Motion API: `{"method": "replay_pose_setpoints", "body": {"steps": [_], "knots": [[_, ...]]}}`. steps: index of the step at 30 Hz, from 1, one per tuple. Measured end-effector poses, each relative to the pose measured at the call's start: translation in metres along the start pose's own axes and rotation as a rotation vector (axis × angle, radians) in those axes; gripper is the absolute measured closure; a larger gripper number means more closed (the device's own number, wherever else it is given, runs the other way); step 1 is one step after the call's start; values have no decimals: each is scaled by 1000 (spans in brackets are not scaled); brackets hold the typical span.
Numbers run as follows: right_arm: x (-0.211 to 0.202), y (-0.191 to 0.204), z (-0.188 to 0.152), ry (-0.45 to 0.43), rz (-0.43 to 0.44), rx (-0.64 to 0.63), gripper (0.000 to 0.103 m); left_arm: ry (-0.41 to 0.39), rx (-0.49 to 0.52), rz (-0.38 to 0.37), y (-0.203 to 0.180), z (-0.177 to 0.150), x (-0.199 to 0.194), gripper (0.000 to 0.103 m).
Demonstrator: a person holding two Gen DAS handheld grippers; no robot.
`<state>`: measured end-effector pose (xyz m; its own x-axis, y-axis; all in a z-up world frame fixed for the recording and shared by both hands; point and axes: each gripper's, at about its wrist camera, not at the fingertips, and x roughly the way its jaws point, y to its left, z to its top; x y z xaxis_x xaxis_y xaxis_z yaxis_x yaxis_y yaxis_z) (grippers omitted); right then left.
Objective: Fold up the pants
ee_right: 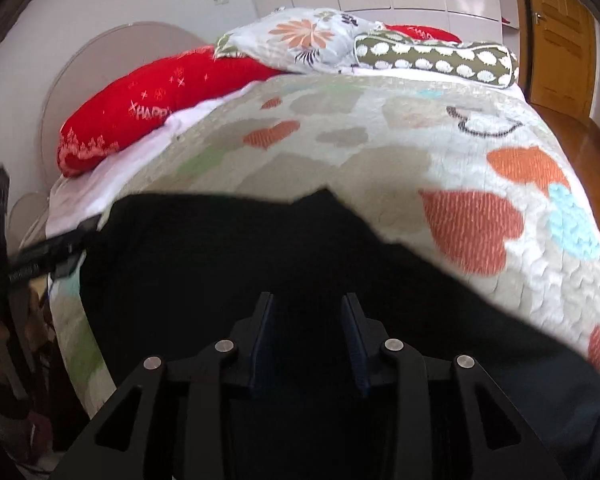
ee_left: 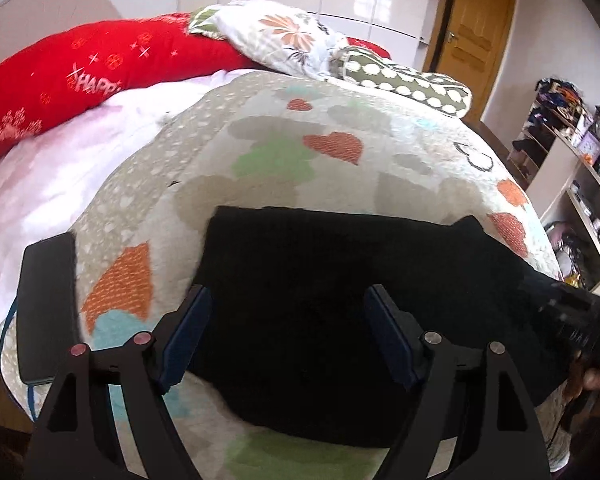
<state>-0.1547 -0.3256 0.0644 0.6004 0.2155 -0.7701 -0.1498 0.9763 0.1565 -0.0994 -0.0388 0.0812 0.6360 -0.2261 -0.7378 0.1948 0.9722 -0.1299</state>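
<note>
Black cloth, the pants [ee_left: 340,300], lying flat on the quilted bedspread [ee_left: 260,152] near the front edge of the bed; already doubled into a broad slab by the look of it, far edge straight, one small peak of fabric poking up at the far right corner; right-hand part trailing off toward the bed's edge in the right wrist view, so probably not yet squared.

Left gripper [ee_left: 288,336] poised above the near left part of the cloth; fingers [ee_left: 188,332] spread wide, nothing between them, no pinch visible.

Right gripper [ee_right: 308,336] over the middle of the dark fabric; fingers [ee_right: 262,334] partly apart, gap showing only black cloth beneath; cannot tell whether any fold sits between the pads; no pressing seen, so read as released.

Dark flat slab, likely a phone [ee_left: 48,304], resting on the bedspread well left of the pants, apart from them. Red pillow [ee_left: 100,80], floral pillow [ee_left: 284,40] and spotted bolster [ee_left: 408,84] at the head of the bed, well clear.

Step in hand, as judged: between folds, both grippers let go after laying a fold down. Next move likely calls for fresh pinches on one end of the slab, both hands level, then carrying that end over onto the other; risk of the loose right-hand portion dragging or bunching.
</note>
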Motion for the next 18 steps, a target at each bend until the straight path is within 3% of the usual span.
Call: {"method": "replay_pose_setpoints", "body": {"steps": [3, 6, 10, 18], "knots": [[3, -14, -18, 23, -98, -8, 68, 10, 23, -28, -16, -2, 3, 24], [-16, -41, -31, -8, -101, 61, 68, 10, 42, -45, -29, -4, 1, 24], [-36, -65, -41, -13, -182, 94, 67, 21, 56, -68, -44, -5, 4, 24], [-70, -58, -56, -65, -133, 111, 55, 41, 84, -112, -72, -8, 10, 24]]}}
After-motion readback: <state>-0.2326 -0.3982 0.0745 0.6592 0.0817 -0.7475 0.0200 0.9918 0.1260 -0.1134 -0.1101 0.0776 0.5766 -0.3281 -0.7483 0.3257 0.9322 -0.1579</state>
